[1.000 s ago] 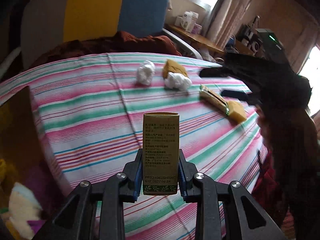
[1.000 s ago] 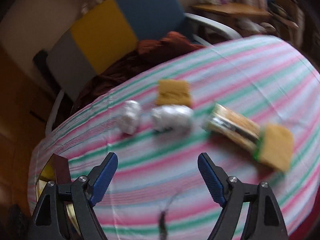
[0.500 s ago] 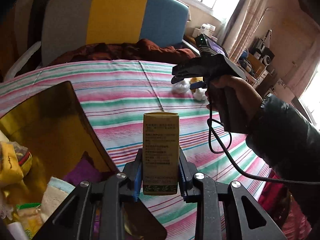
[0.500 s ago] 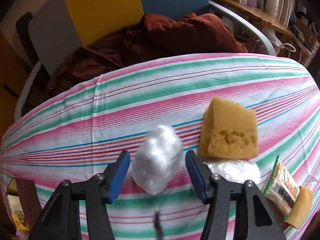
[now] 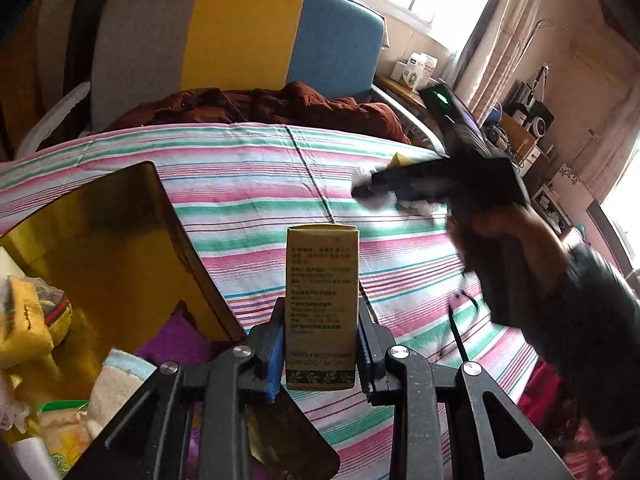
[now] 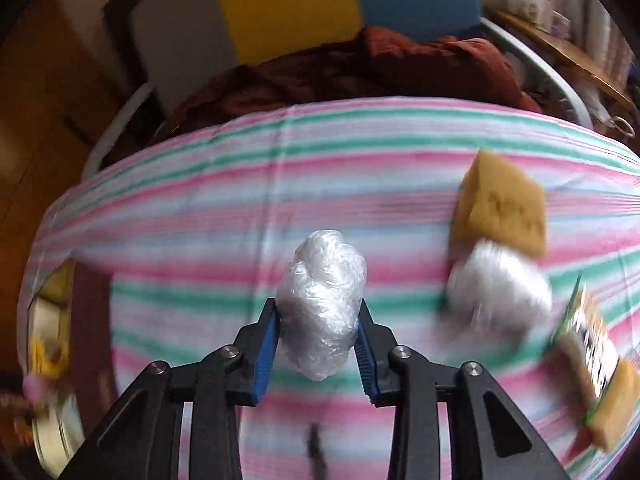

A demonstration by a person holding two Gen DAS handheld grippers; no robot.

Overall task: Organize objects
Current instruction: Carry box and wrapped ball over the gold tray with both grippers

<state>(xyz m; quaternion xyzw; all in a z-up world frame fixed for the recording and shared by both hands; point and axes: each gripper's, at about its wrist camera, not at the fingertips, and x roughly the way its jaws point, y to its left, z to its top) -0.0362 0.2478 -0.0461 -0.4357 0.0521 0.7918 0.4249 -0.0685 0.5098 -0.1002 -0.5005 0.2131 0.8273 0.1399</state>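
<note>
My left gripper (image 5: 321,354) is shut on an upright olive-yellow carton (image 5: 322,304) and holds it above the striped tablecloth (image 5: 256,196), beside an open gold box (image 5: 100,248). My right gripper (image 6: 318,350) is shut on a white plastic-wrap ball (image 6: 323,304) over the cloth (image 6: 240,208). In the left wrist view the right gripper (image 5: 420,184) shows as a dark blurred shape at the right. A second white ball (image 6: 498,290), a yellow sponge (image 6: 500,212) and a wrapped packet with a sponge (image 6: 592,360) lie on the cloth to the right.
The gold box holds several items, among them a yellow pouch (image 5: 28,316) and a purple cloth (image 5: 172,344). It also shows in the right wrist view at the left edge (image 6: 48,320). A colour-block chair (image 5: 240,36) with dark red clothing (image 5: 280,108) stands behind the table.
My right gripper closed on the white plastic-wrap ball it was straddling. My left gripper swung left with the carton, bringing the gold box into view, then held roughly still.
</note>
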